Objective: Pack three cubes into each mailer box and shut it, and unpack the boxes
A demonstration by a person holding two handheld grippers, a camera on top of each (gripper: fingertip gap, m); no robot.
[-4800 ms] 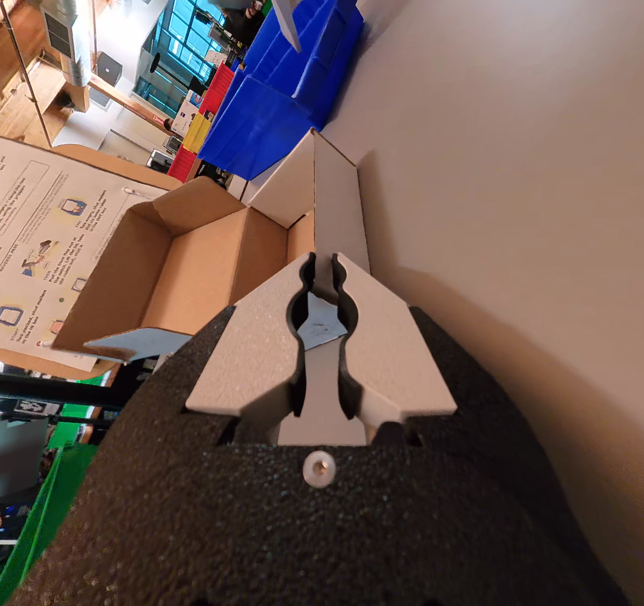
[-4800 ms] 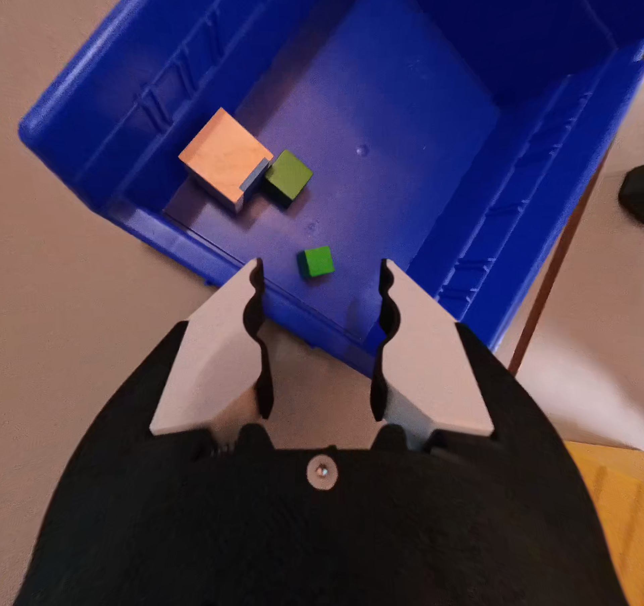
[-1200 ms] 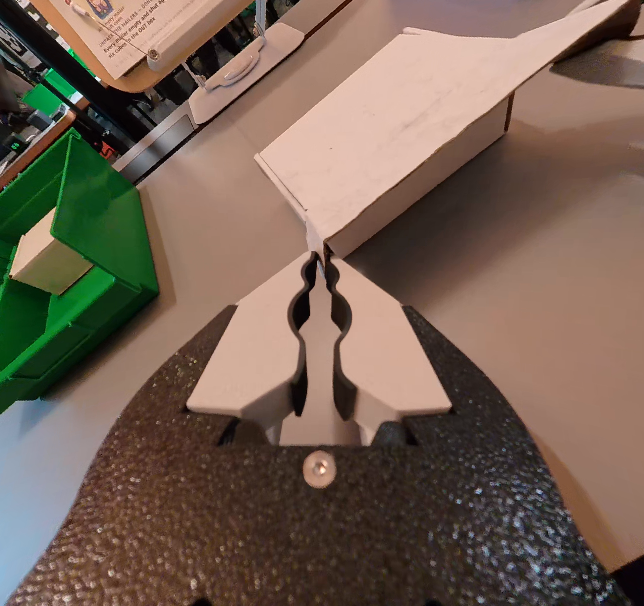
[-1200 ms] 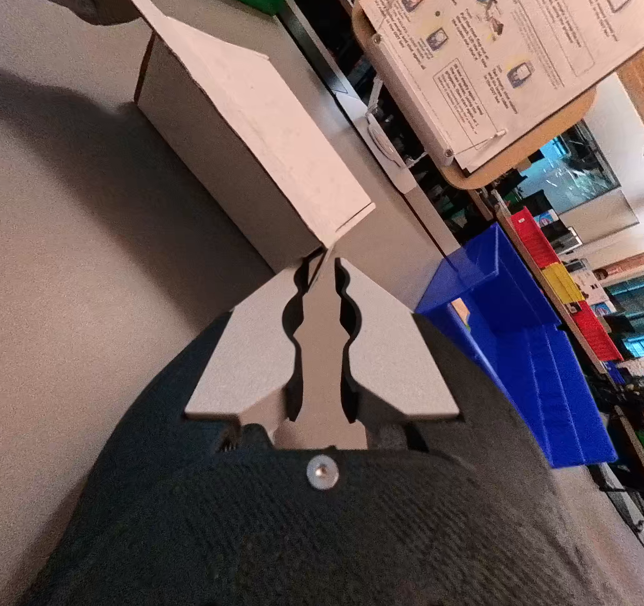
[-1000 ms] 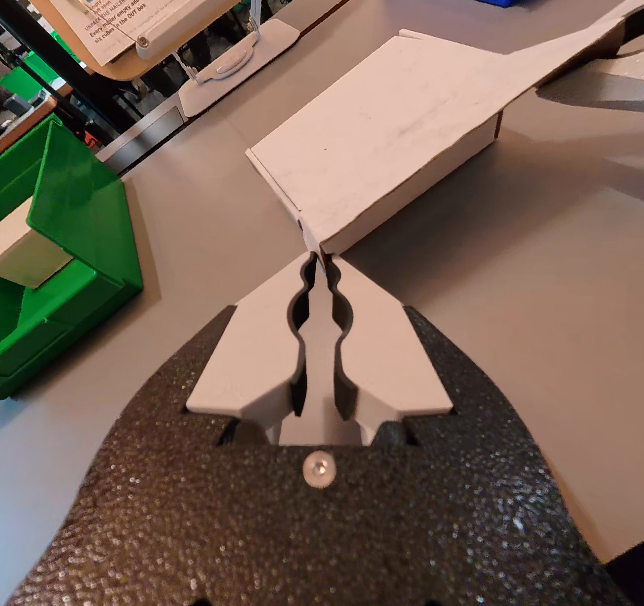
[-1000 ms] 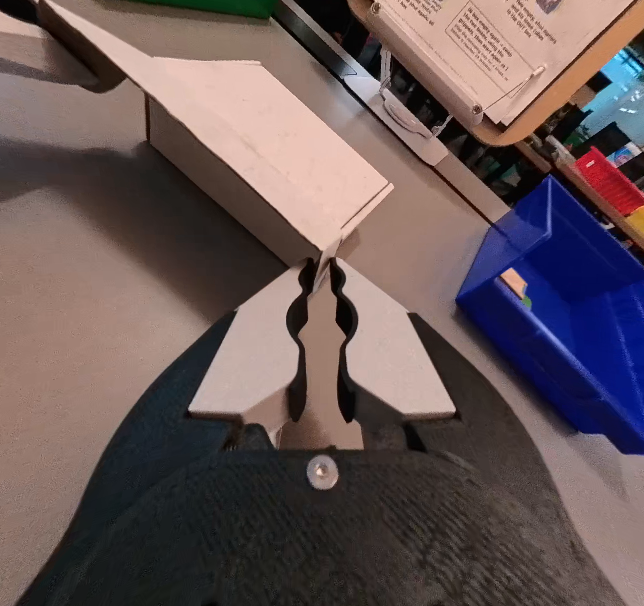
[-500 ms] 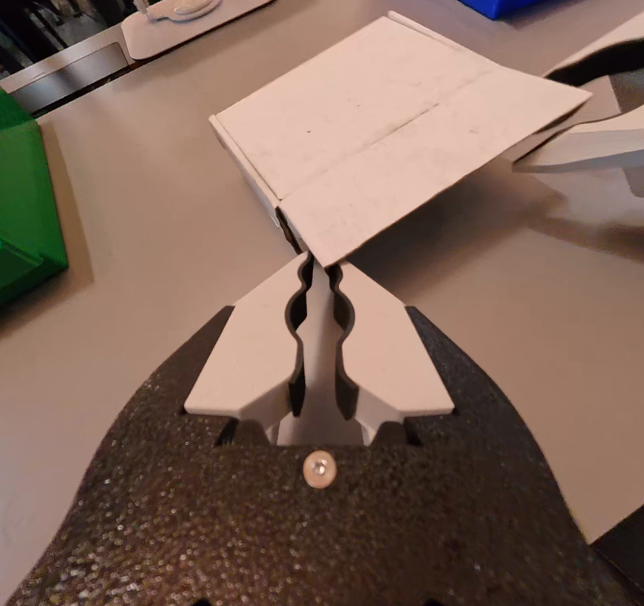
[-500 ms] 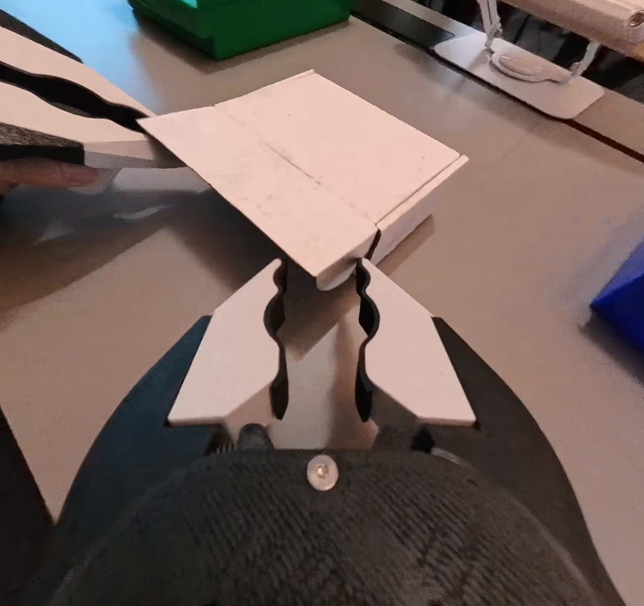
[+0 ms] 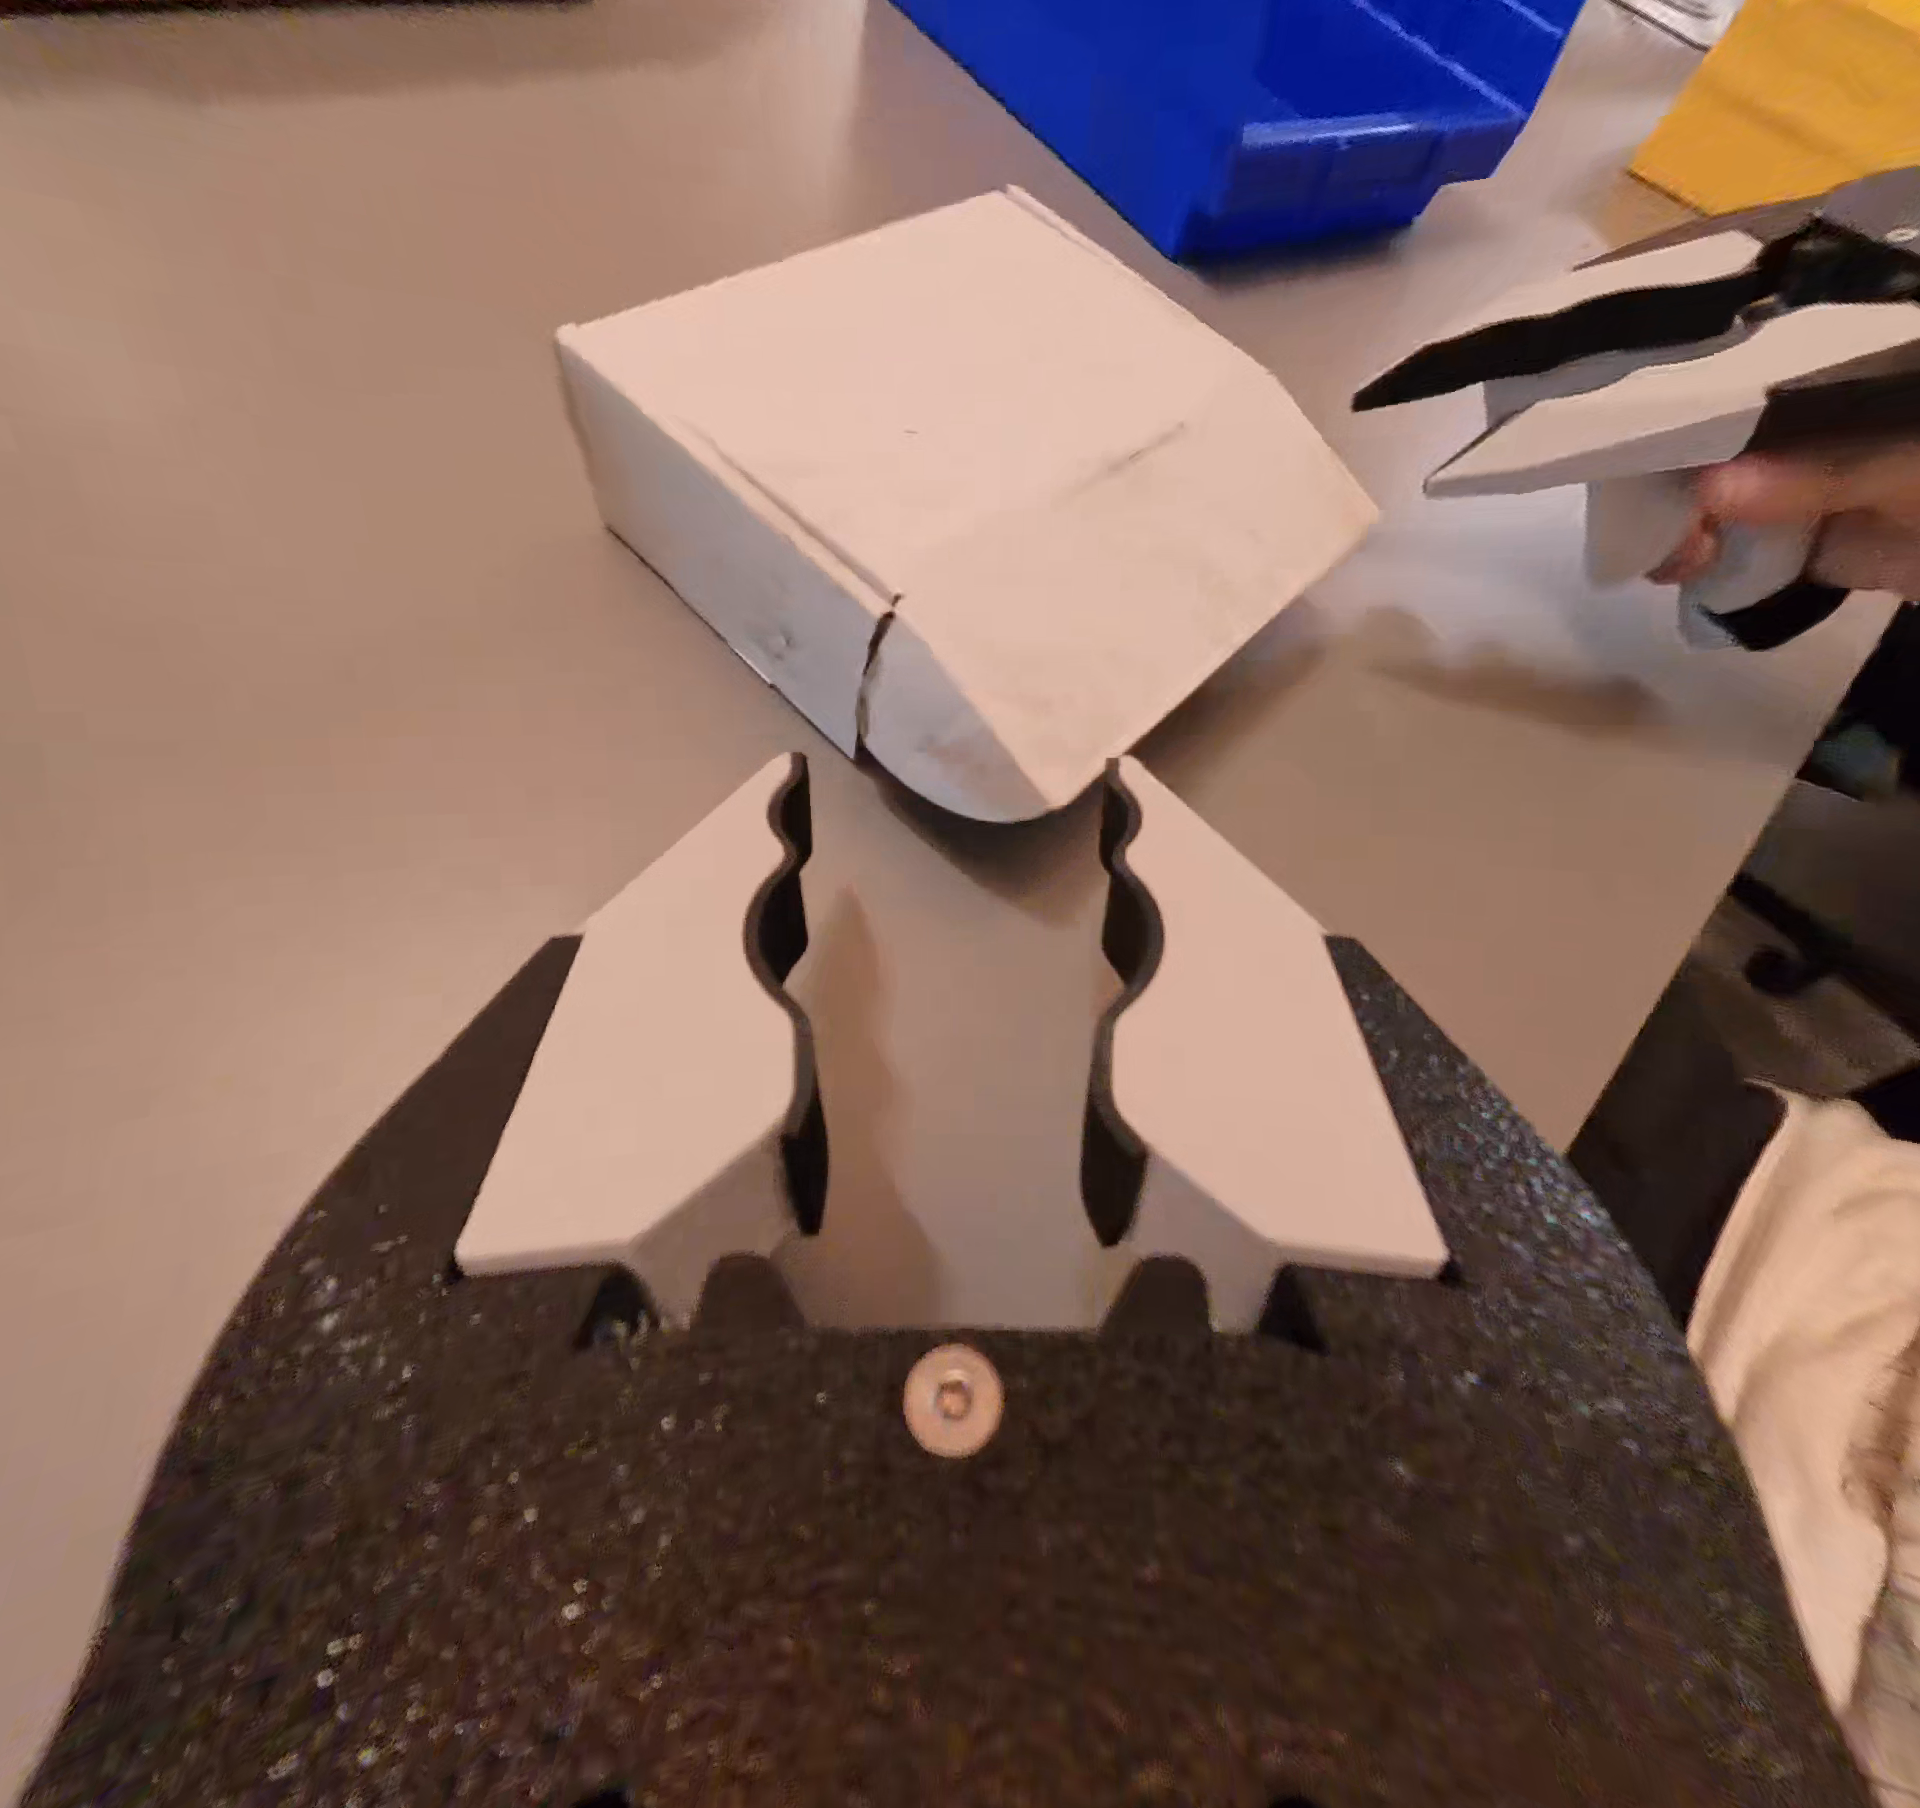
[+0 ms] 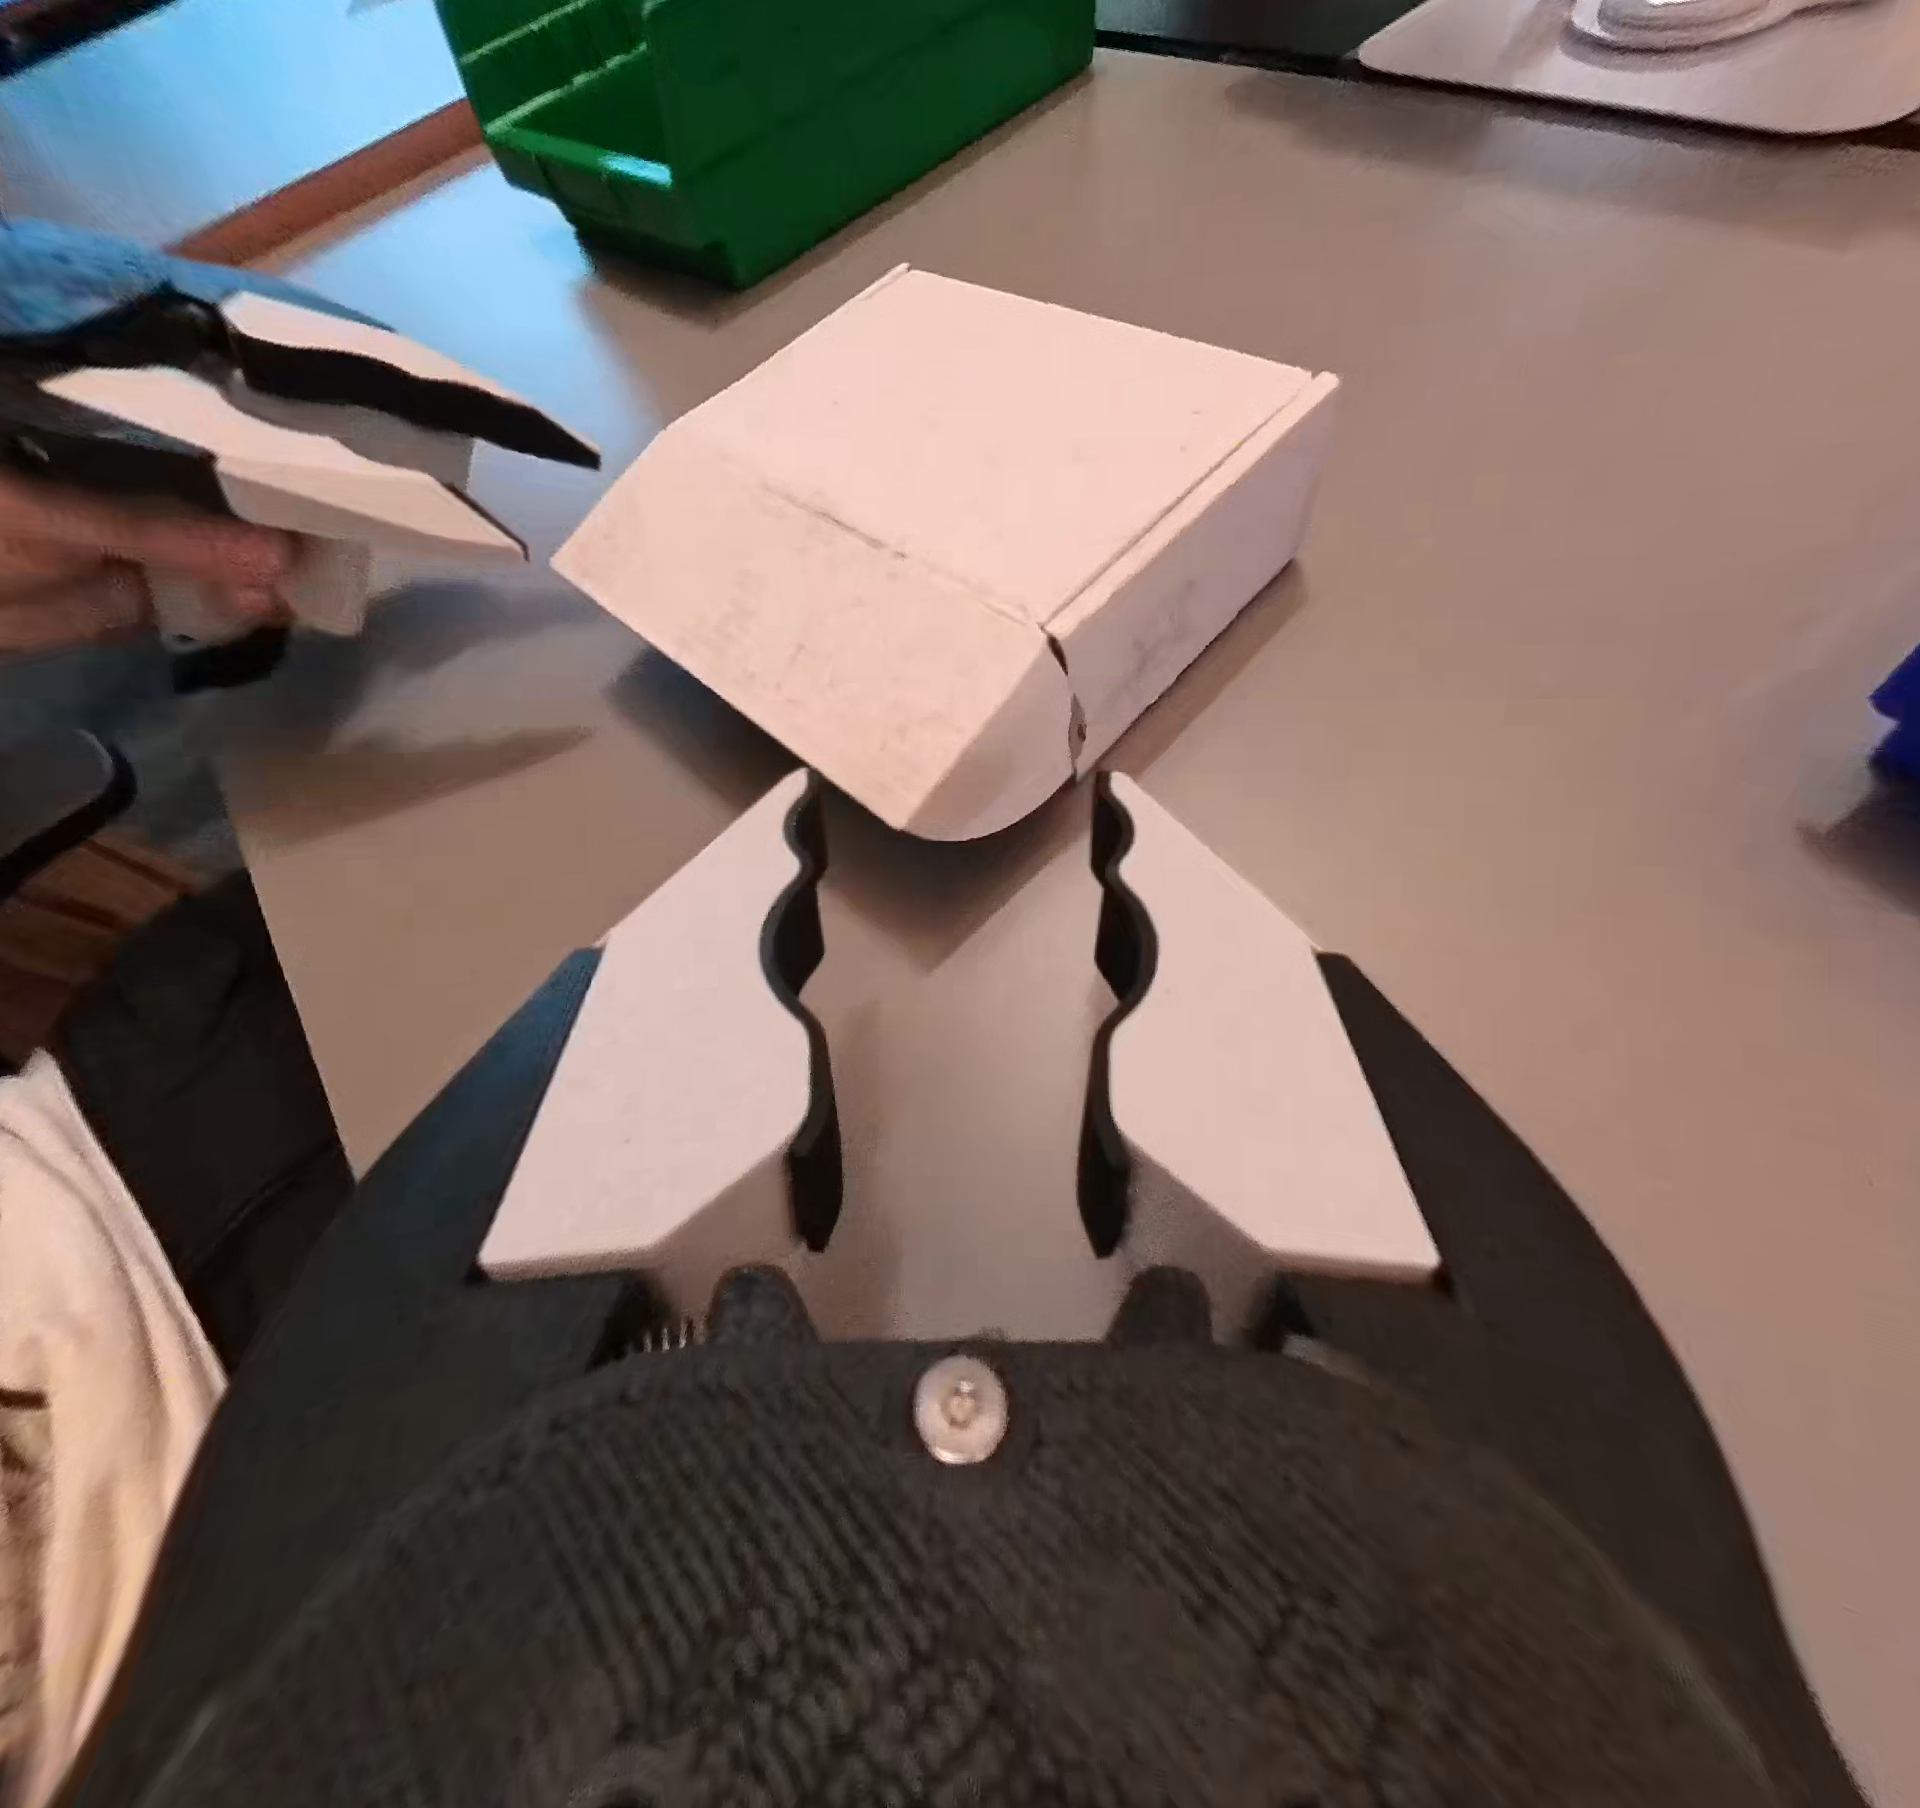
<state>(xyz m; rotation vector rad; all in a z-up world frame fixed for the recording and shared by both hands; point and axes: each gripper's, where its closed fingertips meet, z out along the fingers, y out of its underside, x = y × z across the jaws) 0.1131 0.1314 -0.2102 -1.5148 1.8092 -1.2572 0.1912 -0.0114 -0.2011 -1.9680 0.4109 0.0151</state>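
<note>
A white mailer box (image 9: 914, 408) lies on the grey table with its lid down. Its front flap (image 9: 1091, 615) slopes out and down over the front wall, outside the box. My left gripper (image 9: 956, 782) is open, and the flap's rounded left corner sits just ahead of its tips, untouched. My right gripper (image 10: 951, 792) is open in the same way at the flap's right corner (image 10: 935, 719). Each gripper also shows in the other's view, the right one (image 9: 1455, 428) and the left one (image 10: 488, 501), both beside the flap. No cubes are in view.
A blue bin (image 9: 1247, 44) stands behind the box on the right and a green bin (image 10: 769, 65) on the left. A yellow bin (image 9: 1787, 85) is far right. A white stand base (image 10: 1662, 23) sits at the back. The table's front edge (image 9: 1766, 823) is close.
Both grippers were shut on the flap's two corners and have let go and opened. The flap has swung down from level over the box front, and both grippers have drawn back slightly.
</note>
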